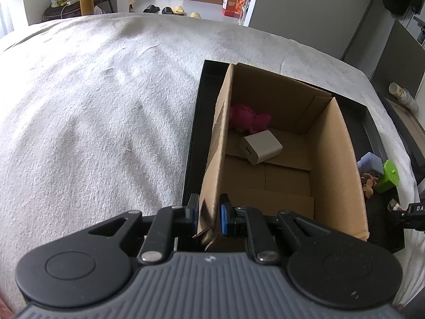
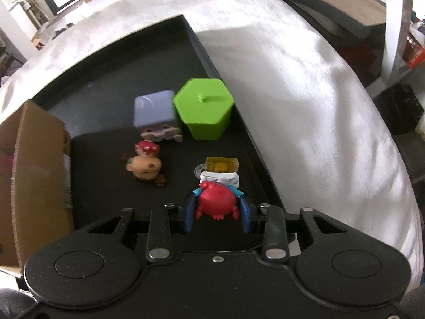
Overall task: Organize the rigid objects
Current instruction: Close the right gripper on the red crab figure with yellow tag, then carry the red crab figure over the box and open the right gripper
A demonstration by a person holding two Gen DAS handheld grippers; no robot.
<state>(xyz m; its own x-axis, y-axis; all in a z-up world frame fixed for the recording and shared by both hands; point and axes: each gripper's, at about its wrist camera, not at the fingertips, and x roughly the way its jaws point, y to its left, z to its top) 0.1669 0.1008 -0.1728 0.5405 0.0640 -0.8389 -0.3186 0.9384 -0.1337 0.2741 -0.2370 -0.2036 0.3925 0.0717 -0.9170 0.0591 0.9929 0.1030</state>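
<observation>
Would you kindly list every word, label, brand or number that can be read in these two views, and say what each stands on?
"DA": white letters, cut off by the picture's edge, on a black device at the right of the left wrist view.
Orange carton on the far floor: print too small to read.
Small emblem on the left gripper's body: no legible text.
Right wrist view: none.

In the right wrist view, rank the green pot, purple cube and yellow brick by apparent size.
1. Green pot
2. Purple cube, slightly smaller
3. Yellow brick, smallest, though nearest the camera
</observation>
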